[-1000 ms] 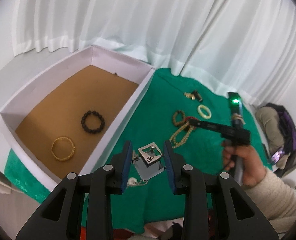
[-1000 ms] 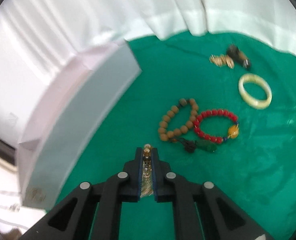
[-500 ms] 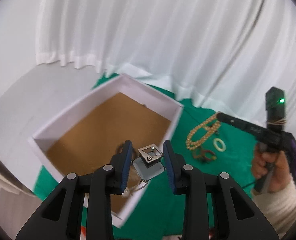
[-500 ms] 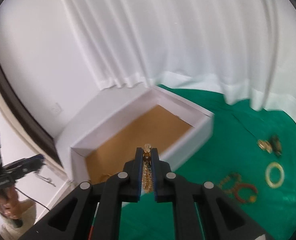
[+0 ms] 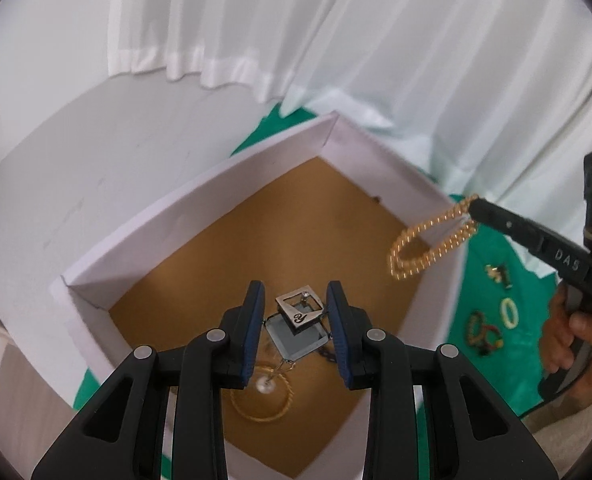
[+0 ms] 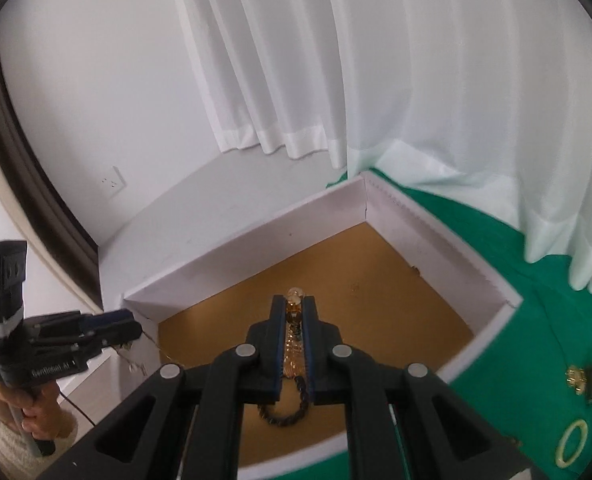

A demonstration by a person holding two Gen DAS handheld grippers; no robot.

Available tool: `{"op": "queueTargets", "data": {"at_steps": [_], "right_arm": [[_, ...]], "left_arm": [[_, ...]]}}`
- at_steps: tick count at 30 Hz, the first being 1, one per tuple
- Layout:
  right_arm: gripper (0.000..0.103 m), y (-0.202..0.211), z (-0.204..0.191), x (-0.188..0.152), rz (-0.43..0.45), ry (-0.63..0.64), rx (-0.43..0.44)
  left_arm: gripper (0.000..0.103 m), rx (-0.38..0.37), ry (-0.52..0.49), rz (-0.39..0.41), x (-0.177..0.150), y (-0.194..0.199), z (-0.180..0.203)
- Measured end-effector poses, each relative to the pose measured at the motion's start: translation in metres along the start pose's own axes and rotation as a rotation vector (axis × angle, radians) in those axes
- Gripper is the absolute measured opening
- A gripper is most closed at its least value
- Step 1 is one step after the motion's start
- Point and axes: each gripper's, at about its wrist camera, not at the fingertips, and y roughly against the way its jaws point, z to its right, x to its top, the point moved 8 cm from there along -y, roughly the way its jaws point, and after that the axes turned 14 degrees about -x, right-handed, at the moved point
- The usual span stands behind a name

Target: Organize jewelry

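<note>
My left gripper is shut on a square silver pendant with a dangling chain and pearl, held above the white box with a brown floor. My right gripper is shut on a gold bead necklace, also above the box; in the left wrist view the necklace hangs in loops over the box's right wall. A gold bangle and a dark bead bracelet lie on the box floor.
The box stands on a green cloth. On the cloth to the right lie a pale ring bangle, small gold and dark pieces and bead bracelets. White curtains hang behind.
Both grippers have lifted and moved left from over the green cloth to above the box, each keeping its hold. The gold necklace now hangs over the box's right wall.
</note>
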Motion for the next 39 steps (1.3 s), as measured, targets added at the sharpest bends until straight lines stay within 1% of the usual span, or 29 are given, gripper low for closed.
{"op": "queueTargets", "data": {"at_steps": [2, 4, 5, 6, 7, 8, 10, 12, 14, 15, 16, 19, 20, 22, 24, 27, 28, 29, 31, 32, 34, 35, 37, 38, 39], "right_arm": [[0.008, -0.022, 0.001, -0.001, -0.019, 0.010, -0.010], [0.010, -0.043, 0.002, -0.008, -0.055, 0.011, 0.009], [0.011, -0.052, 0.005, -0.013, -0.072, -0.005, 0.024], [0.015, -0.055, 0.009, -0.017, -0.079, -0.019, 0.025], [0.032, -0.057, 0.017, -0.022, -0.085, -0.046, 0.024], [0.043, -0.055, 0.022, -0.025, -0.083, -0.064, 0.024], [0.043, -0.044, 0.036, -0.033, -0.068, -0.101, 0.016], [0.043, -0.028, 0.047, -0.043, -0.045, -0.115, 0.005], [0.044, -0.006, 0.055, -0.062, -0.016, -0.106, -0.031], [0.045, 0.002, 0.057, -0.071, -0.008, -0.098, -0.042], [0.046, 0.012, 0.059, -0.084, 0.002, -0.089, -0.055], [0.048, 0.047, 0.064, -0.141, 0.036, -0.049, -0.097], [0.049, 0.055, 0.065, -0.155, 0.044, -0.037, -0.114], [0.049, 0.077, 0.073, -0.198, 0.063, -0.020, -0.171], [0.049, 0.092, 0.084, -0.230, 0.063, -0.036, -0.199], [0.049, 0.116, 0.115, -0.281, 0.051, -0.108, -0.260], [0.049, 0.125, 0.128, -0.297, 0.045, -0.144, -0.282], [0.049, 0.135, 0.143, -0.313, 0.044, -0.184, -0.309], [0.050, 0.151, 0.170, -0.341, 0.044, -0.246, -0.370], [0.051, 0.157, 0.180, -0.350, 0.044, -0.264, -0.395], [0.052, 0.170, 0.204, -0.373, 0.041, -0.311, -0.461], [0.052, 0.173, 0.212, -0.380, 0.038, -0.325, -0.477], [0.052, 0.181, 0.227, -0.395, 0.034, -0.360, -0.507], [0.053, 0.184, 0.232, -0.401, 0.036, -0.379, -0.514], [0.054, 0.186, 0.236, -0.406, 0.041, -0.397, -0.519]], "left_arm": [[0.032, 0.022, 0.003, -0.015, -0.003, -0.013, -0.007], [0.034, 0.057, -0.008, -0.034, -0.008, -0.024, -0.011], [0.045, 0.080, -0.010, -0.045, -0.013, -0.028, -0.014], [0.053, 0.094, -0.009, -0.058, -0.018, -0.030, -0.014], [0.064, 0.099, -0.015, -0.068, -0.026, -0.033, -0.014], [0.067, 0.100, -0.024, -0.070, -0.030, -0.031, -0.012], [0.069, 0.107, -0.061, -0.079, -0.040, -0.028, -0.004], [0.073, 0.110, -0.098, -0.076, -0.049, -0.023, 0.006], [0.082, 0.116, -0.143, -0.062, -0.057, -0.017, 0.019], [0.084, 0.121, -0.166, -0.054, -0.061, -0.015, 0.025], [0.085, 0.135, -0.197, -0.048, -0.066, -0.013, 0.033], [0.085, 0.156, -0.252, -0.041, -0.074, -0.015, 0.050], [0.085, 0.164, -0.262, -0.043, -0.076, -0.016, 0.053], [0.085, 0.183, -0.271, -0.053, -0.082, -0.022, 0.057], [0.085, 0.186, -0.256, -0.069, -0.090, -0.028, 0.058], [0.085, 0.197, -0.205, -0.078, -0.099, -0.034, 0.052], [0.085, 0.217, -0.185, -0.072, -0.102, -0.032, 0.050], [0.085, 0.240, -0.165, -0.043, -0.101, -0.029, 0.047], [0.085, 0.289, -0.147, 0.018, -0.099, -0.022, 0.041], [0.085, 0.299, -0.132, 0.041, -0.097, -0.020, 0.036], [0.085, 0.303, -0.095, 0.071, -0.095, -0.016, 0.028], [0.085, 0.305, -0.077, 0.083, -0.093, -0.015, 0.024], [0.085, 0.292, -0.046, 0.075, -0.094, -0.015, 0.019], [0.085, 0.292, -0.049, 0.056, -0.095, -0.018, 0.019], [0.085, 0.310, -0.060, 0.035, -0.096, -0.022, 0.020]]}}
